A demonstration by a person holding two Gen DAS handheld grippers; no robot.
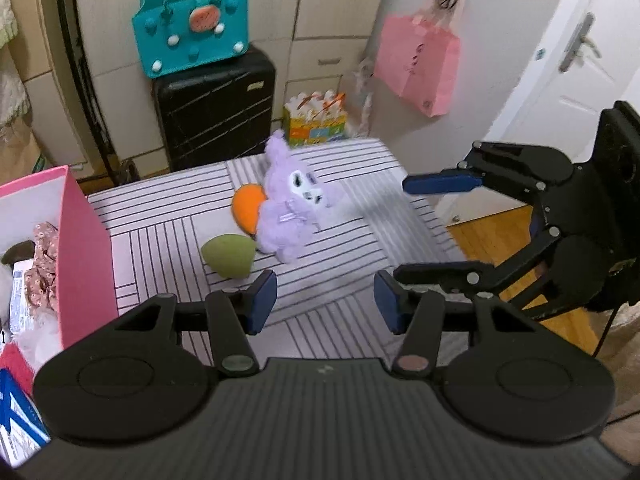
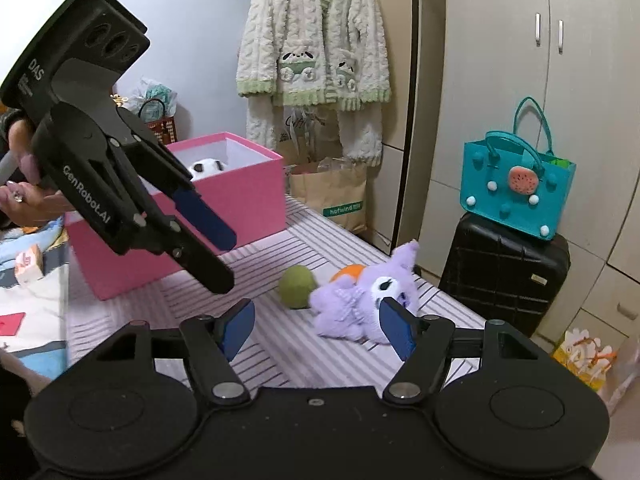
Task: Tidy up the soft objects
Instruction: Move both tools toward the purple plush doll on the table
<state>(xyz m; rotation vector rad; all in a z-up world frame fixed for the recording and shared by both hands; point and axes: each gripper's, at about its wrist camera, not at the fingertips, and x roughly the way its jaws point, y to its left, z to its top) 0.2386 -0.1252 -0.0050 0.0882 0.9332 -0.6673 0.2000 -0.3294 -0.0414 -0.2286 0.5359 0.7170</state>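
A purple plush bunny (image 1: pixel 290 204) lies on the striped table (image 1: pixel 168 232), with an orange soft piece (image 1: pixel 247 208) against its left side and a green soft ball (image 1: pixel 229 255) just in front. The same bunny (image 2: pixel 360 304), orange piece (image 2: pixel 348 271) and green ball (image 2: pixel 297 286) show in the right wrist view. My left gripper (image 1: pixel 325 302) is open and empty, short of the toys. My right gripper (image 2: pixel 318 330) is open and empty, its right finger beside the bunny. A pink box (image 2: pixel 132 264) holding soft items stands at the left.
A black suitcase (image 1: pixel 216 116) with a teal bag (image 1: pixel 192 32) on top stands beyond the table. A pink paper bag (image 1: pixel 418 66) hangs on the wall. A white door (image 1: pixel 568 60) is at the right. A brown paper bag (image 2: pixel 332 192) stands behind the box.
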